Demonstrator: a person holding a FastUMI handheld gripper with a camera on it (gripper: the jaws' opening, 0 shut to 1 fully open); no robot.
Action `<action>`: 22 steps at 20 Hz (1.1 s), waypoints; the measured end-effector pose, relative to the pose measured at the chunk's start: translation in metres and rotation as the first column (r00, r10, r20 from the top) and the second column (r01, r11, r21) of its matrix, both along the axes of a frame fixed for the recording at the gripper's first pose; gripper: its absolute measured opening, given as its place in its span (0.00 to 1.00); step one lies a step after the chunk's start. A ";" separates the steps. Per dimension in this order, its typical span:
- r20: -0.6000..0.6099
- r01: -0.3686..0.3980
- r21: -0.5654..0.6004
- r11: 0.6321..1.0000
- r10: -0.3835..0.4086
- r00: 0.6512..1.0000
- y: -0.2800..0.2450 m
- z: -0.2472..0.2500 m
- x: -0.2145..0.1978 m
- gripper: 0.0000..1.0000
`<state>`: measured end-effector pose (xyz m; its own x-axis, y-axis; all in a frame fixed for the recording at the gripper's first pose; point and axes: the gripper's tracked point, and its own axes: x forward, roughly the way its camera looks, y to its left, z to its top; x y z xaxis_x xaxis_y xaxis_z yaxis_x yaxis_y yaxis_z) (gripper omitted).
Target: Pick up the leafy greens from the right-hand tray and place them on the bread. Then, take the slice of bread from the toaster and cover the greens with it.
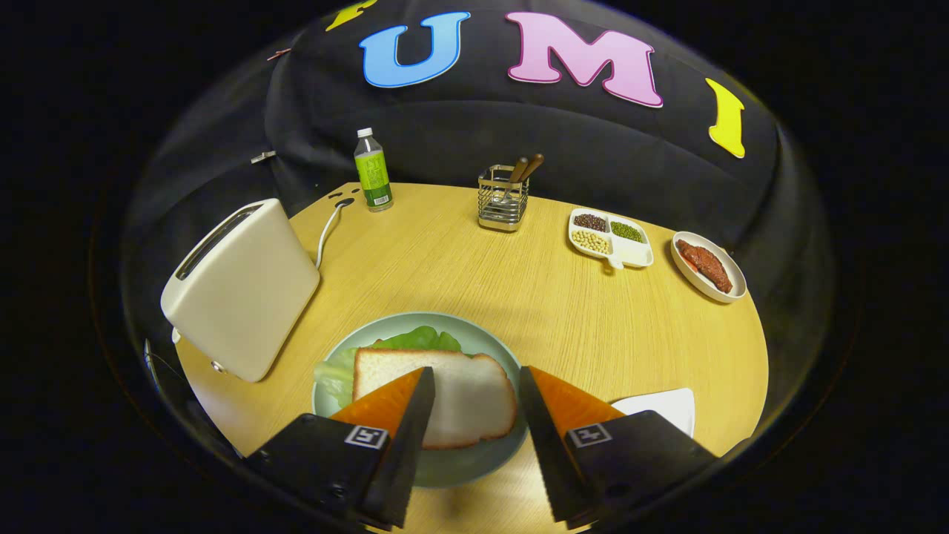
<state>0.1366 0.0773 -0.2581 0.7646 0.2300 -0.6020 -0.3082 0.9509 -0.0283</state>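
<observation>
Bread under wide-open, empty gripper

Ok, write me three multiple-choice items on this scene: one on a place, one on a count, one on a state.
1. Where is the bottle?
A. On the plate
B. At the table's far edge, beyond the toaster
C. In the wire holder

2. How many filled sections of the divided dish hold beans or grains?
A. One
B. Three
C. Five

3. How is the gripper?
A. Open over the bread
B. Shut on the bread
C. Shut on the bottle

Answers: 1 B, it stands past the toaster by the wall. 2 B, three piles show. 3 A, the fingers stand apart, the bread on the greens lying between them on the plate.
</observation>
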 end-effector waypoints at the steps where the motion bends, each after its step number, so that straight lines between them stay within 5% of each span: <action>1: 0.020 -0.004 -0.002 1.000 0.004 1.000 -0.004 0.007 -0.002 0.88; 3: 0.067 -0.011 0.005 1.000 0.010 0.998 -0.010 0.024 -0.009 1.00; 10: 0.300 -0.012 0.060 0.998 -0.006 0.954 -0.050 0.137 -0.030 0.98; 16: 0.482 0.035 0.128 0.991 -0.093 0.871 -0.115 0.241 -0.040 0.98; 22: 0.564 0.116 0.155 0.981 -0.184 0.805 -0.187 0.283 -0.064 0.98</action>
